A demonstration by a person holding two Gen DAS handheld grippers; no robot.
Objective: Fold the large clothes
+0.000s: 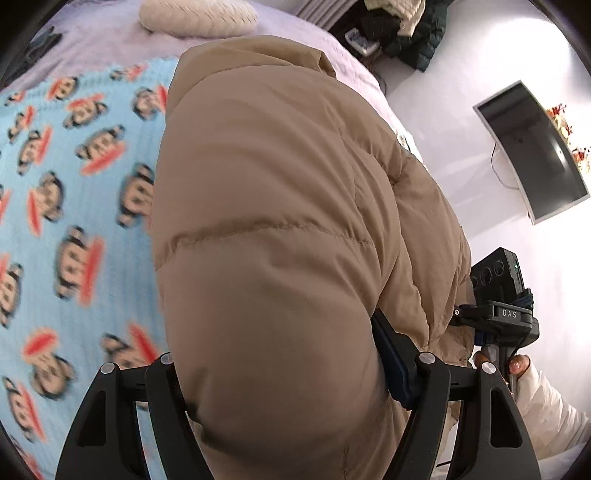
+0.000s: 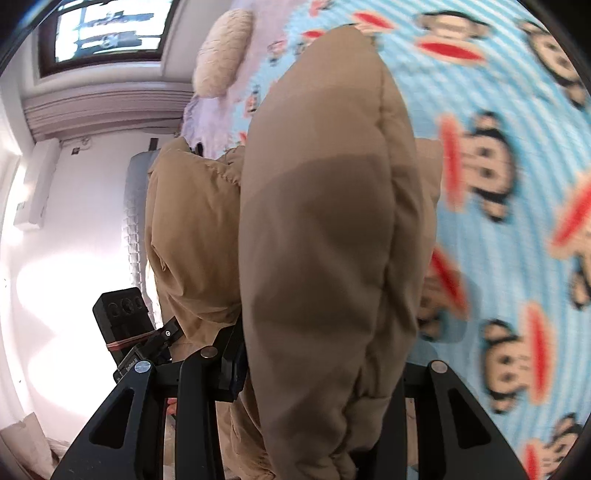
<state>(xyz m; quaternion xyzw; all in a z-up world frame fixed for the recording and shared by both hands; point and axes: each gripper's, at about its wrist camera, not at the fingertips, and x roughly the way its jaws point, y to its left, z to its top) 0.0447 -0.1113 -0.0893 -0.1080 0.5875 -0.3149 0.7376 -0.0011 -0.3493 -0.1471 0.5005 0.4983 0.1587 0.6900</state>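
A tan puffy jacket (image 1: 280,229) hangs bunched above the blue monkey-print blanket (image 1: 74,206). The left gripper (image 1: 280,369) has its jaws clamped on a thick fold of the jacket, and the right gripper (image 2: 317,373) pinches another fold. A cream pillow (image 1: 199,16) lies beyond the blanket, a dark screen (image 1: 535,155) off its right side.

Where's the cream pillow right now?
The pillow lies at the far end of the bed, beyond the tan jacket and the monkey blanket; top centre in the left wrist view, upper left of centre in the right.
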